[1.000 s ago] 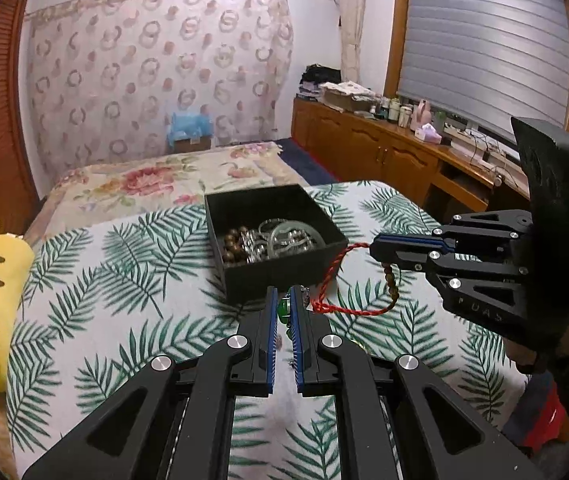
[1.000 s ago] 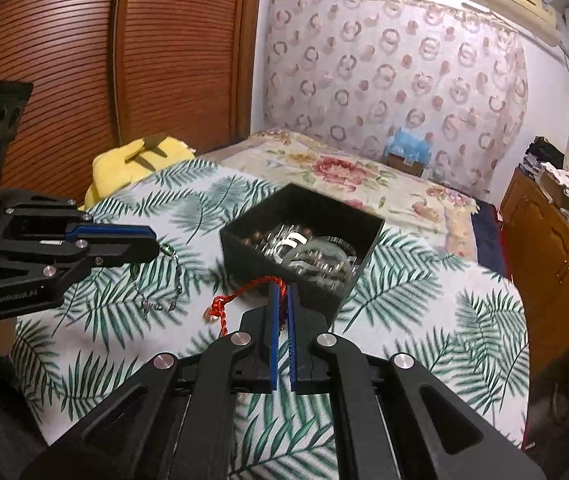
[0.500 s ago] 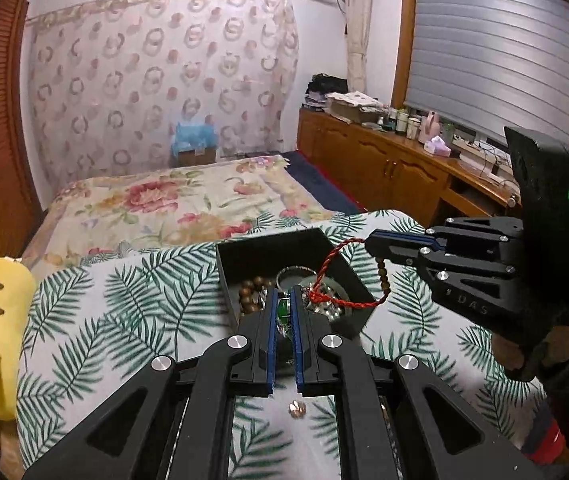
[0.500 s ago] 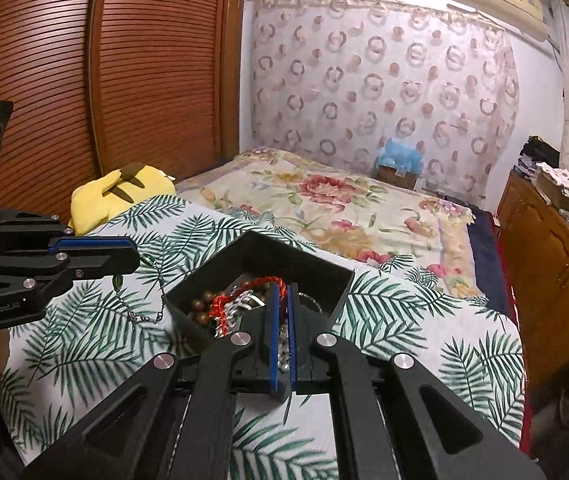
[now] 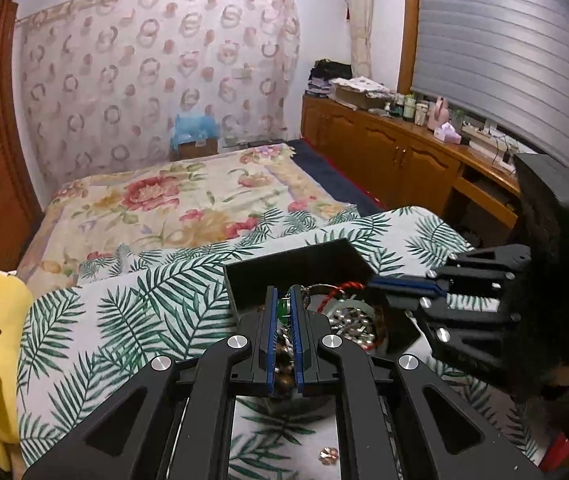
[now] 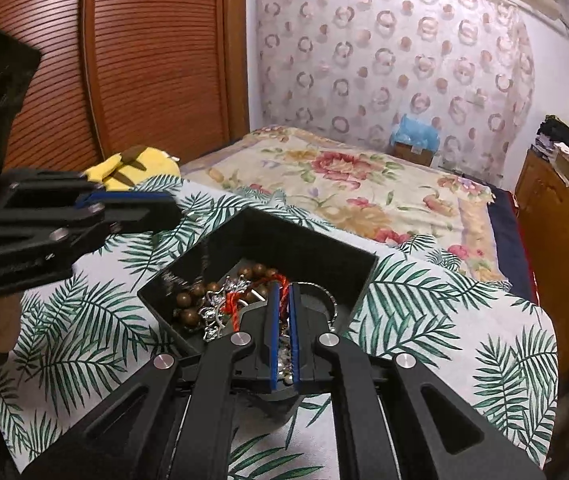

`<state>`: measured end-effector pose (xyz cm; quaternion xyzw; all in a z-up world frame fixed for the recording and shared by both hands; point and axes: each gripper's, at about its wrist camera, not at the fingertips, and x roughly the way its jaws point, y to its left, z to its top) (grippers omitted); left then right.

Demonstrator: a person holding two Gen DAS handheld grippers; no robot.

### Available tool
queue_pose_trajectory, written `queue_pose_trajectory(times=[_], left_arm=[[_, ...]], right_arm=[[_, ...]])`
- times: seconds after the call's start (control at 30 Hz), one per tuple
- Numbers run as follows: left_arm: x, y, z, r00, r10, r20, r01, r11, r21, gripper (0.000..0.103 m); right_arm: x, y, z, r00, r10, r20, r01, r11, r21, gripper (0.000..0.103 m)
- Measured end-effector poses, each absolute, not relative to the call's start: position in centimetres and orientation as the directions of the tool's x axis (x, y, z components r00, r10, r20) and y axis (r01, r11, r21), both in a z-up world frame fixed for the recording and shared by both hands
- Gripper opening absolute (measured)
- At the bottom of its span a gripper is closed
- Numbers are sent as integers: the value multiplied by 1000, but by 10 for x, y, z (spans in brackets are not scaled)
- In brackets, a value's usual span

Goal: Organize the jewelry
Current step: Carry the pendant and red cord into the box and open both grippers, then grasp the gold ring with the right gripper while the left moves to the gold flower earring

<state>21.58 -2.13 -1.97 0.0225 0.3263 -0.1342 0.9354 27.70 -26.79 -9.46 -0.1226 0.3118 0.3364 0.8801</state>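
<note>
Left black two-finger gripper with blue pads (image 5: 283, 307): angled downward, jaws nearly together, pinching small green bead with chain hanging below. Right black two-finger gripper with blue pads (image 6: 283, 300): angled downward, jaws nearly together, clamping red twisted cord. Fingertips of both close together, left's pointing toward right's from side.

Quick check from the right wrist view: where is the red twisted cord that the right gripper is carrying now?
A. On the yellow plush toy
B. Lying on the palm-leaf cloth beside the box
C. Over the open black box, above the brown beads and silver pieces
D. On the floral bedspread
C: the red twisted cord runs from the right gripper over the open black box, above the brown wooden beads.
</note>
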Motion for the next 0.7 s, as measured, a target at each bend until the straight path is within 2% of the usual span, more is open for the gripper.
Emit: queue_pose_trajectory(times=[0.07,0.13,0.2,0.33,0.43,0.5,0.53,0.7], left_arm=[[221,-21,-21,748,-235,-621,267,963,-43,6],[227,-21,-22,744,-234,-625,267,963,-42,6],[233,-21,-23,740,-236,-629,269,962,-44,6],[244,-23,-25,738,-235,-633,270,962,-42,6],[248,-26,-25,736,-241,-633,273,961,-48,10],[248,-27,-24,736,-247,-630,277,959,-52,20],[247,-27,-24,737,-251,-628,280,959,-54,29],[229,-24,-22,742,-261,-617,285,957,-62,32]], right_arm=[[276,-265,-95,576,515,-635,-676,737,-15,6],[276,-263,-95,578,512,-636,-677,736,-23,12],[276,-263,-95,579,509,-636,-675,738,-24,24],[275,-268,-93,586,503,-636,-664,747,-21,24],[271,-278,-88,596,503,-626,-654,757,-14,24],[266,-286,-84,600,504,-622,-647,763,-6,24],[264,-289,-83,599,504,-622,-645,764,-2,24],[245,-301,-82,595,508,-622,-643,766,10,24]])
